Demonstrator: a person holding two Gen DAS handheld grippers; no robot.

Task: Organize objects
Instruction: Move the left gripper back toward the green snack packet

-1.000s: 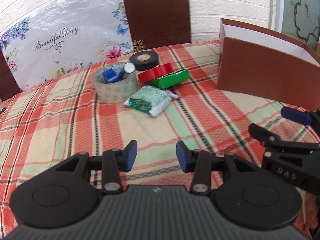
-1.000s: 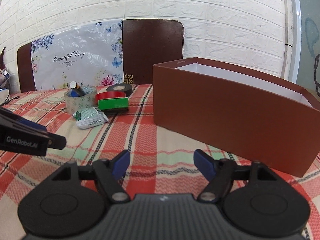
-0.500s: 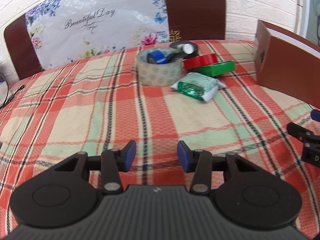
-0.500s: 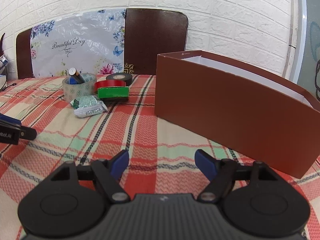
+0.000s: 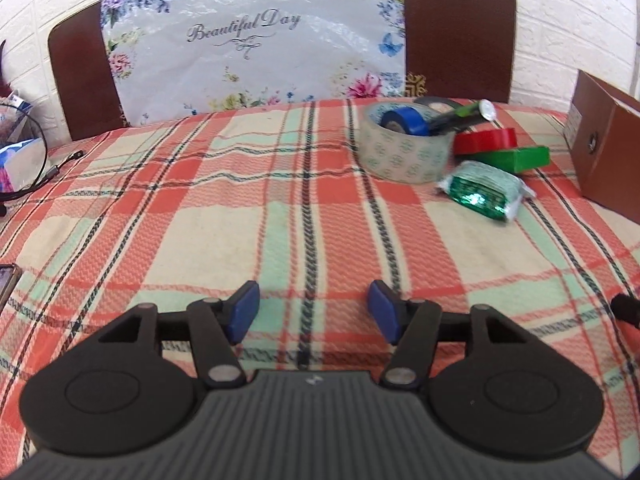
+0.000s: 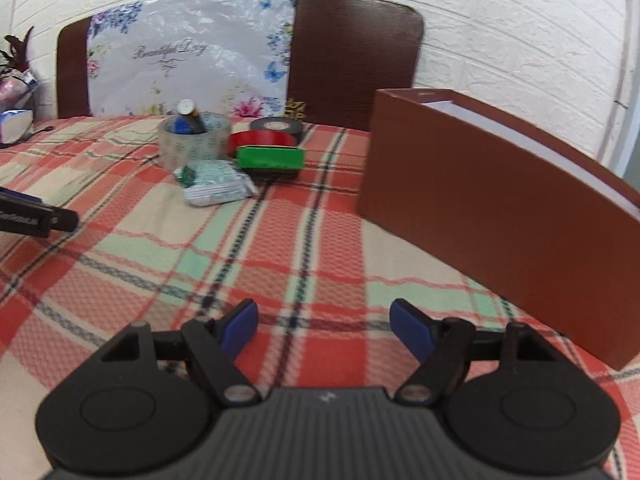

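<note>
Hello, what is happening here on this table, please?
A person holds a hand-held gripper in each hand above the plaid tablecloth. The left hand-held gripper has just been opening; the right hand-held gripper is open too, and both are empty. The tape rolls, green box and green packet lie untouched beside the brown box.

We see a plaid tablecloth (image 5: 240,208); two brown chairs (image 6: 352,56) behind it; a floral "Beautiful Day" bag (image 5: 248,48) draped over them; white brick wall (image 6: 500,20); phone (image 5: 6,280) at left edge.
</note>
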